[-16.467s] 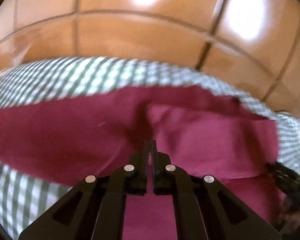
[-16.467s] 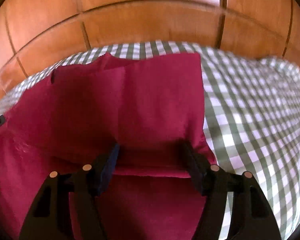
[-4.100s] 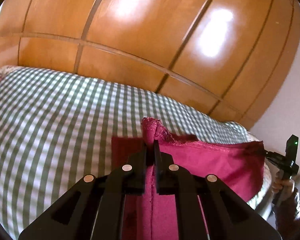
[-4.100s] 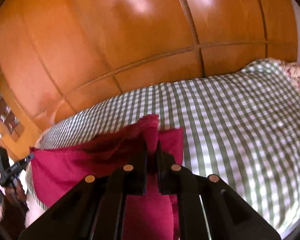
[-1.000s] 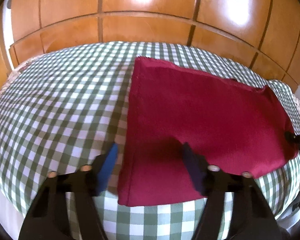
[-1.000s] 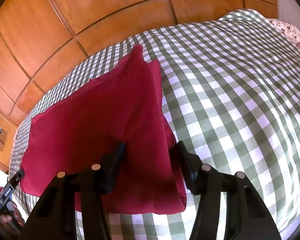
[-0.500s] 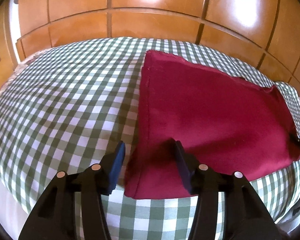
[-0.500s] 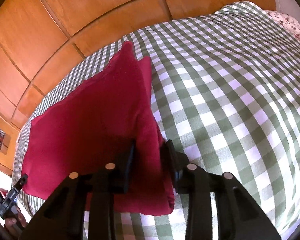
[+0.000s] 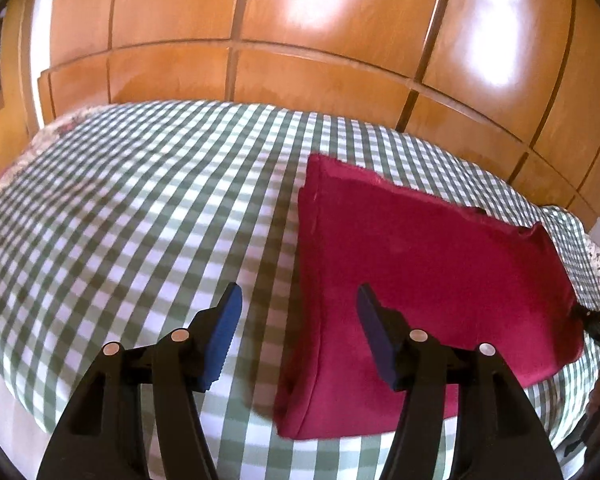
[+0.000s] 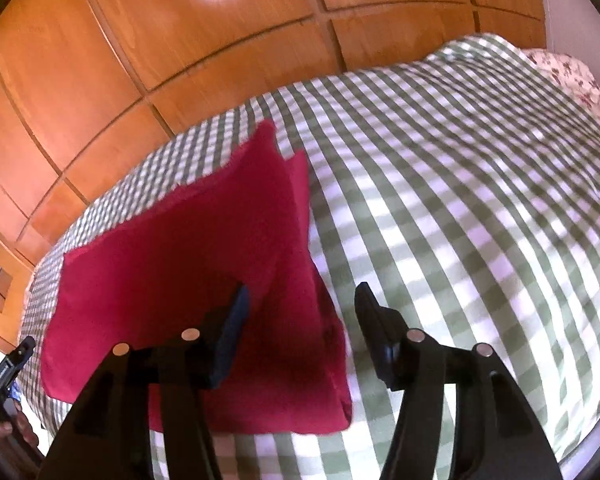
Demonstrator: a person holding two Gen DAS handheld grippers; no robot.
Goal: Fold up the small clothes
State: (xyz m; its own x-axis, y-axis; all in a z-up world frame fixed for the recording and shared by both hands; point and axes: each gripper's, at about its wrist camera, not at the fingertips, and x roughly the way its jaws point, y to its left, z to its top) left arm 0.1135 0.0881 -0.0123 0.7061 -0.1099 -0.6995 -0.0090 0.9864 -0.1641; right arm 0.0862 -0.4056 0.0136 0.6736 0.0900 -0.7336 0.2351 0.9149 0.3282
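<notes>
1. Big glossy wooden wardrobe [image 9: 320, 32] fills the back of both my views, orange-brown panels with dark seams and bright window glare on the doors.
2. In front of it, the bed with its green-and-white checked cover [image 9: 120, 220], spread flat and wide; in the right view the cover [image 10: 460, 200] runs off toward a flowered pillow [image 10: 572, 76] at the far corner.
3. On that cover lies the folded red garment [image 9: 420, 264], a neat flat rectangle near the bed's close edge. In the right view the same garment [image 10: 188, 264] shows its layers, with a second red edge peeking out along the far side.
4. My left tool [image 9: 298, 332] hangs above the garment's near left corner, jaws spread and just opened wider. The left blue pad [image 9: 224, 332] sits over bare checked cover, the other over red cloth, and the garment's left edge runs up between them. Neither pad is pressing the cloth.
5. My right tool [image 10: 302, 332] is spread too, jaws just opened again, straddling the garment's near right corner: one finger over red, the other over checks. No pinch here either; the cloth lies flat below.
6. Small stuff: the tip of my right tool [image 9: 598, 326] pokes in at the garment's far right corner in the left view, and the left tool [image 10: 8, 368] with my hand on it shows at the lower left edge of the right view.
</notes>
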